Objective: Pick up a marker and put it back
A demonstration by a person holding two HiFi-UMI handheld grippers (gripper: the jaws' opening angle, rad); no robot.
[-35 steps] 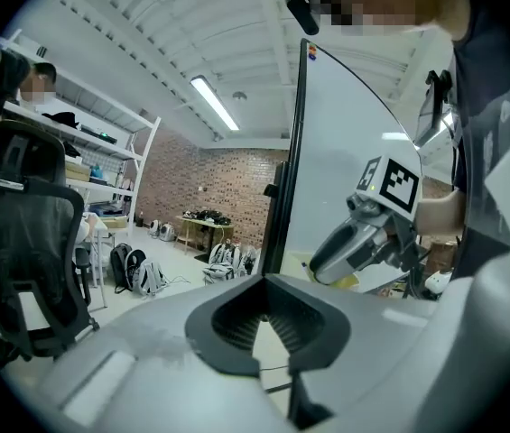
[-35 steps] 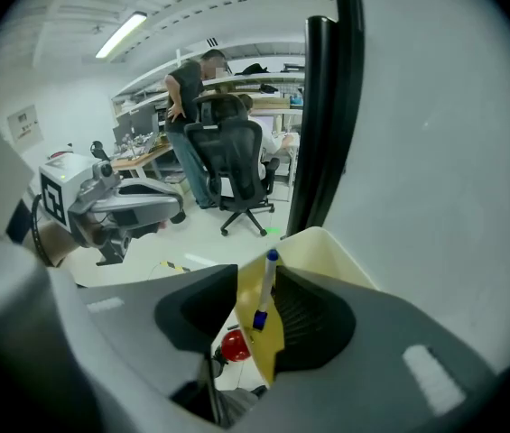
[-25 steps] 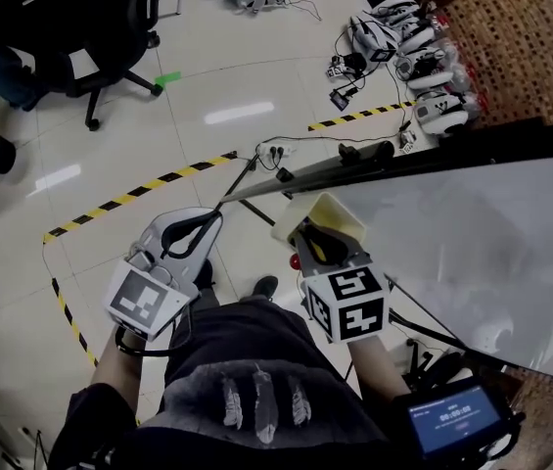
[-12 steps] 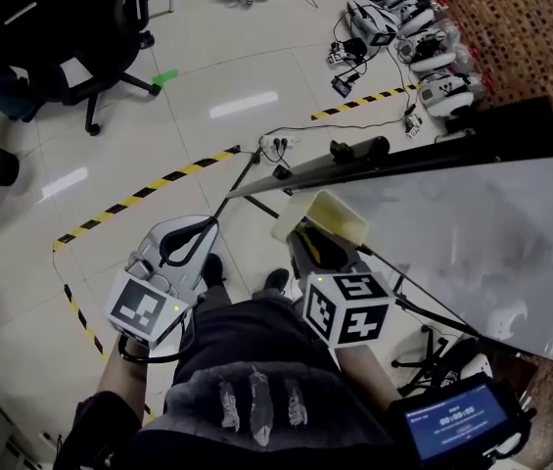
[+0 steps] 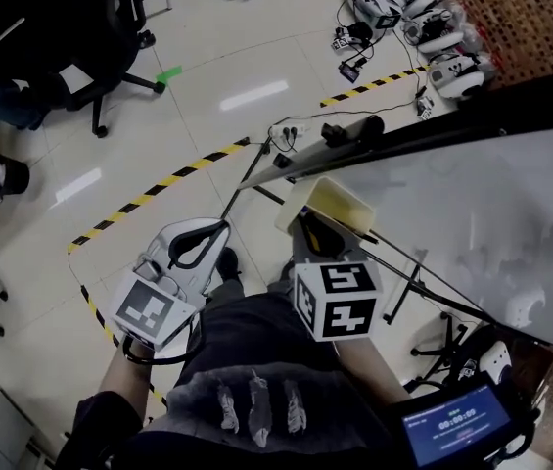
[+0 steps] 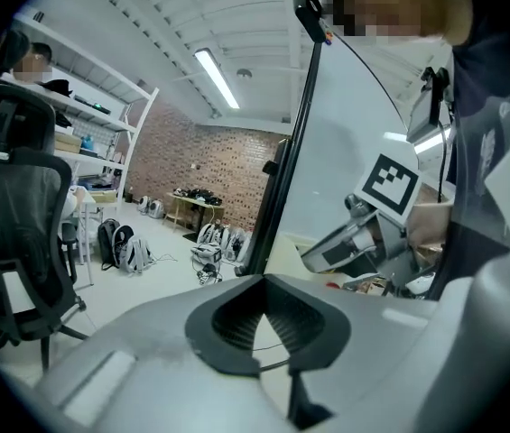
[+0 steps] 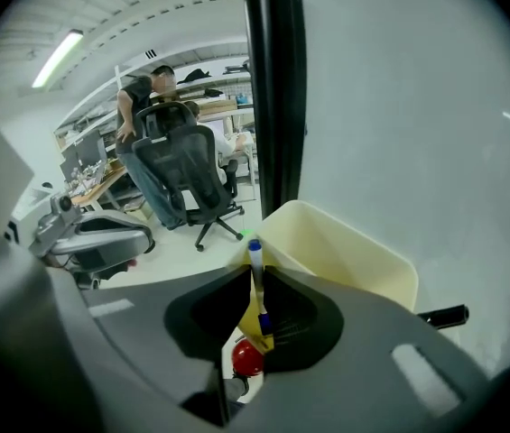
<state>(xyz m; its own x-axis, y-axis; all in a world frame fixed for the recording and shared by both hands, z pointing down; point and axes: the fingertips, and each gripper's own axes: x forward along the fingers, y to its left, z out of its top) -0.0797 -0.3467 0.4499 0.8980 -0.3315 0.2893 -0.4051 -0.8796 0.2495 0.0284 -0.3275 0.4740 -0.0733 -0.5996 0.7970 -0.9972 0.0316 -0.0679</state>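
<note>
Still, right gripper [image 7: 256, 267] clamped on marker [image 7: 255, 287] at yellow tray [image 7: 349, 253]; left gripper [image 6: 264, 280] jaws together, empty.

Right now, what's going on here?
A person stands beside a whiteboard with a gripper in each hand. The right gripper has its fingers shut on a blue-capped marker, held right at the cream tray on the board's edge. The left gripper hangs off to the side, shut with nothing in it.

Floor tiles [image 5: 207, 57] at upper left shone glossy; the whiteboard [image 5: 472, 223] looked smooth, the cream bin [image 7: 345, 255] matt plastic, the marker [image 7: 259, 287] slick plastic, the brick wall [image 6: 205, 165] rough.
</note>
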